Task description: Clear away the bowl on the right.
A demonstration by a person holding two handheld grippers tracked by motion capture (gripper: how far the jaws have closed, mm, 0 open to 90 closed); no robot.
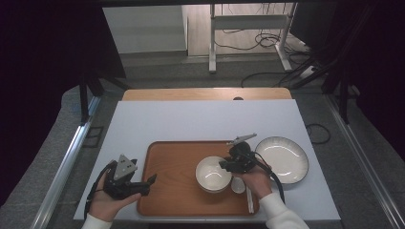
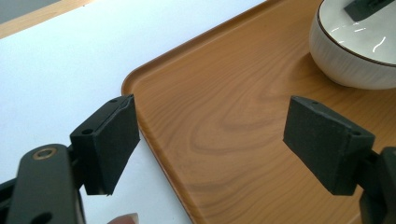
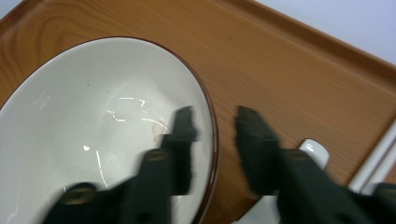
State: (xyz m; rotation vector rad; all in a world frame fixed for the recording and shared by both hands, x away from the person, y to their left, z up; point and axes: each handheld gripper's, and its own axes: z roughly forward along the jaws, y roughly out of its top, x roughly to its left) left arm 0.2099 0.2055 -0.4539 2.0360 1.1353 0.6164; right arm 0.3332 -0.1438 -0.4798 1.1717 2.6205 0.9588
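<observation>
Taking the wooden tray (image 1: 176,191) as the landmark, the left gripper (image 1: 149,183) sits at the tray's left edge, held in the person's left hand (image 1: 107,202), which rests on the white table (image 1: 200,119) just outside that edge. In the left gripper view its jaws stand wide apart with nothing between them: one pad hangs over the table just off the tray's rim, the other over the bare wood inside the tray (image 2: 224,126). Further right, on the tray's right half, stands the white bowl (image 1: 213,174) with a thin brown rim, upright and empty. The right gripper (image 1: 228,165) comes in over the bowl's right side, carried by the right hand (image 1: 255,181) above the tray's right end. In the right gripper view its jaws are released and straddle the bowl's rim (image 3: 212,140), one jaw over the inside of the bowl, the other outside over the wood; the pads are blurred and do not press on the rim. A white spoon (image 1: 238,185) lies on the tray just right of the bowl, and pale chopsticks (image 1: 250,199) lie along the tray's right edge. Off the tray, just beside its right end, a large white plate (image 1: 282,160) rests on the table.
</observation>
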